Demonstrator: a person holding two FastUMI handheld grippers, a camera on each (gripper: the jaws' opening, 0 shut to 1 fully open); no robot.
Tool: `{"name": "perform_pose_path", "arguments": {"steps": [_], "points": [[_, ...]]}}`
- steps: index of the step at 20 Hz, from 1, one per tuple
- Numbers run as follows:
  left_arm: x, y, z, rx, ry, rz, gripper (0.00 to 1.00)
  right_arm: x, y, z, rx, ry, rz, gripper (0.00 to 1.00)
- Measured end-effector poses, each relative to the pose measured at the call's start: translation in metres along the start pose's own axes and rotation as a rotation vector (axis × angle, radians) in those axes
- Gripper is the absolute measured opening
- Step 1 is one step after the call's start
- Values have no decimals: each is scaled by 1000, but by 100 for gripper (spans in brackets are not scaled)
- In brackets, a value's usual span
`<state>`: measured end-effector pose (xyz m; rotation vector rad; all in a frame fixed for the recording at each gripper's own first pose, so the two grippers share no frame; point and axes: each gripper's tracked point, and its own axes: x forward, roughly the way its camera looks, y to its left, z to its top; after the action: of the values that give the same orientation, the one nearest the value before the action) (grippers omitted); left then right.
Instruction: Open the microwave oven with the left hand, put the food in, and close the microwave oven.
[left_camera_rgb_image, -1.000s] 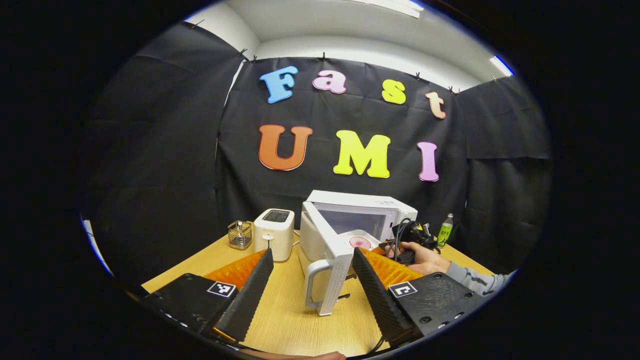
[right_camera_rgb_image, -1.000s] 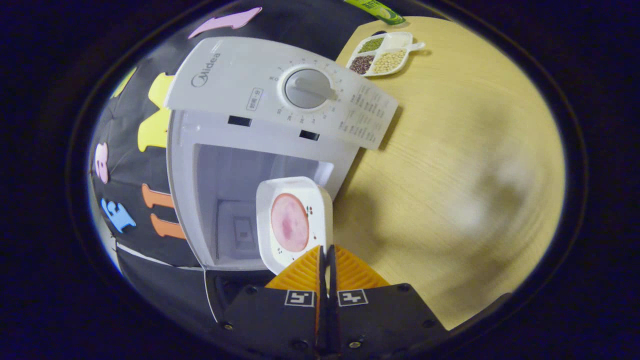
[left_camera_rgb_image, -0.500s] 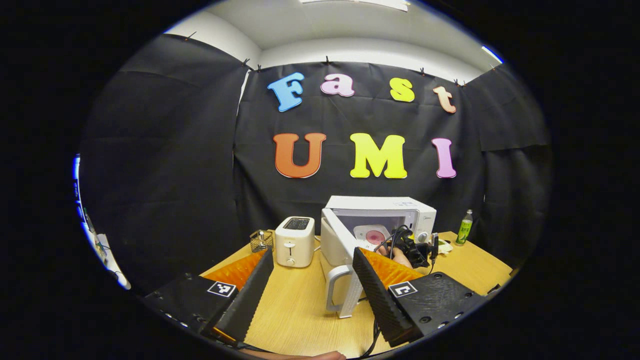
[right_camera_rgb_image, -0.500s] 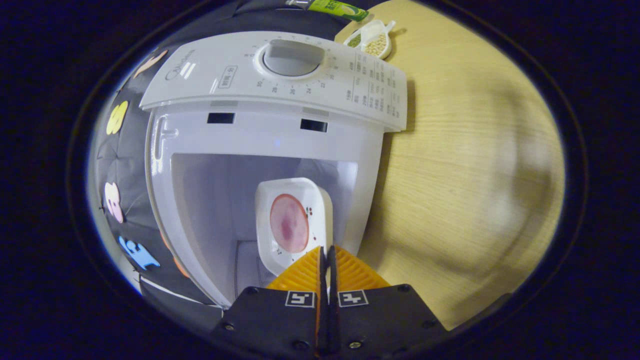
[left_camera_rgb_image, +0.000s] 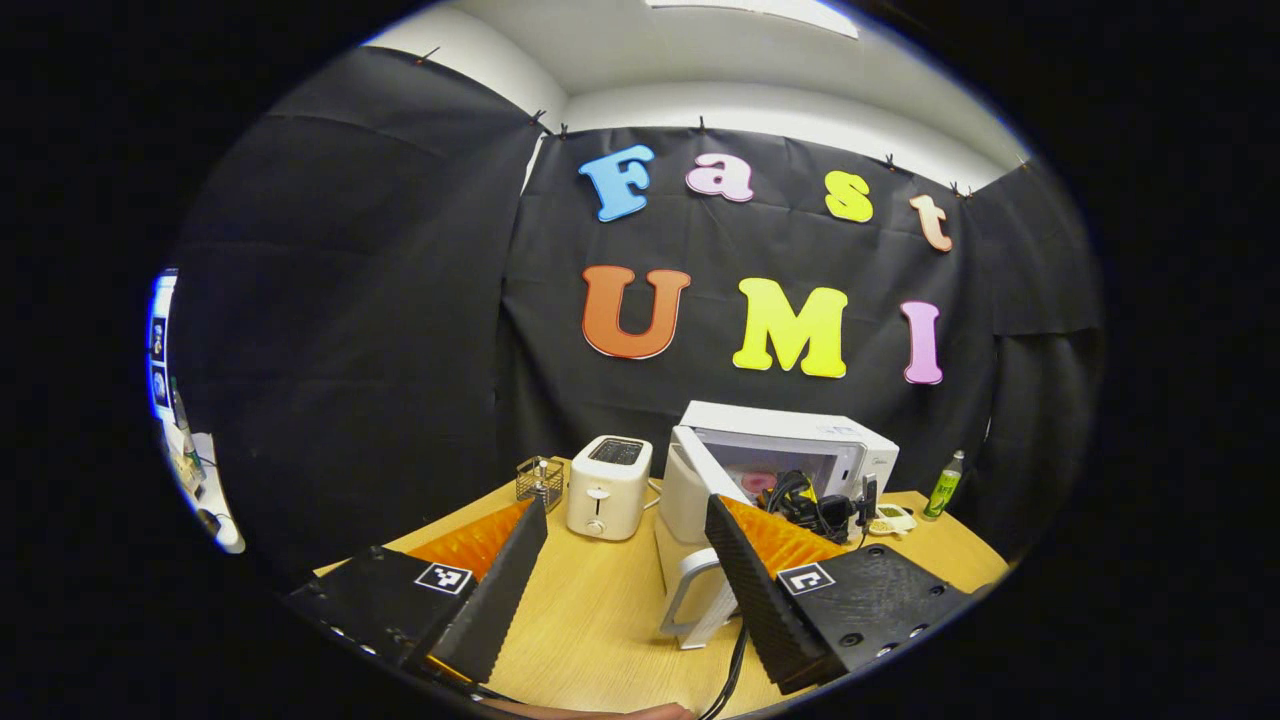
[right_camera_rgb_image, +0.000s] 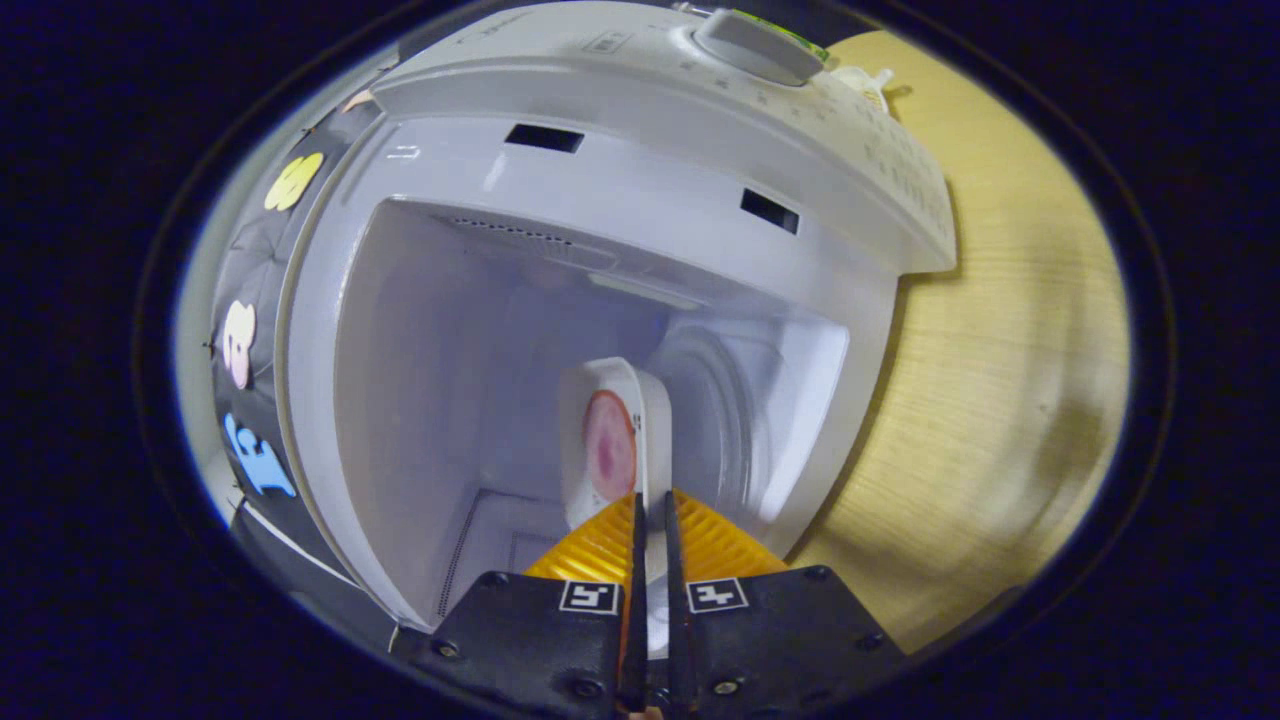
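Note:
In the left gripper view, the white microwave (left_camera_rgb_image: 800, 432) stands at the back of the wooden table, its door (left_camera_rgb_image: 690, 505) swung wide open to the left. My left gripper (left_camera_rgb_image: 625, 512) hangs open in front of the door, holding nothing. The right gripper (left_camera_rgb_image: 812, 505) reaches into the oven opening. In the right gripper view, my right gripper (right_camera_rgb_image: 651, 503) is shut on the rim of a white plate (right_camera_rgb_image: 655, 420) carrying a pink slice of food (right_camera_rgb_image: 609, 446). Plate and fingertips (right_camera_rgb_image: 600, 540) are inside the white cavity (right_camera_rgb_image: 450, 360), seen rolled sideways. The plate's underside is hidden.
A white toaster (left_camera_rgb_image: 608, 485) and a small wire basket (left_camera_rgb_image: 540, 481) stand left of the microwave. A green bottle (left_camera_rgb_image: 943, 485) and a small divided dish (left_camera_rgb_image: 890, 518) sit to its right. The dial (right_camera_rgb_image: 757, 45) sits on the control panel beside the opening. A cable trails between my left fingers.
The right gripper has carried the plate from the front of the opening into the cavity. The left gripper has drawn back from the open door, staying open.

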<state>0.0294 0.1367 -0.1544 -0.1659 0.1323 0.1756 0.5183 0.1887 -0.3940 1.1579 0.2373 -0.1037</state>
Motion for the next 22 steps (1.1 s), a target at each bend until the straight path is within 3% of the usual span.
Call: {"name": "perform_pose_path", "arguments": {"steps": [1,2,3,5,6,7,8,9,10,12,13,18,22], "points": [[2,0,-2,-11,7,0,95,0,-5,0,-38,-5,-3,16],[2,1,-5,-20,21,3,95,0,-8,1,-59,-16,-6,4],[2,1,-6,-25,28,4,95,-1,-7,1,-74,-19,8,3],[0,1,-2,-23,20,3,95,-4,-6,-1,-121,-4,25,10],[-1,3,-3,-20,17,4,95,-7,-5,-2,-144,6,26,27],[-2,4,-3,-17,13,5,95,-10,-4,-4,-172,15,34,33],[-3,6,-4,-14,14,10,95,-14,-5,-6,-201,30,37,23],[-5,7,-4,-15,11,15,95,-19,-2,-9,-227,46,44,33],[-8,10,-2,-17,7,17,95,-25,2,-8,-273,53,62,52],[-13,14,3,-11,-12,28,95,-36,5,0,-413,39,63,80],[-16,19,7,-3,-26,35,95,-43,6,2,-483,29,70,99],[-25,35,23,46,-89,84,95,-75,17,8,-705,46,91,99],[-30,38,29,65,-111,93,95,-86,15,27,-975,-17,82,100]]}}
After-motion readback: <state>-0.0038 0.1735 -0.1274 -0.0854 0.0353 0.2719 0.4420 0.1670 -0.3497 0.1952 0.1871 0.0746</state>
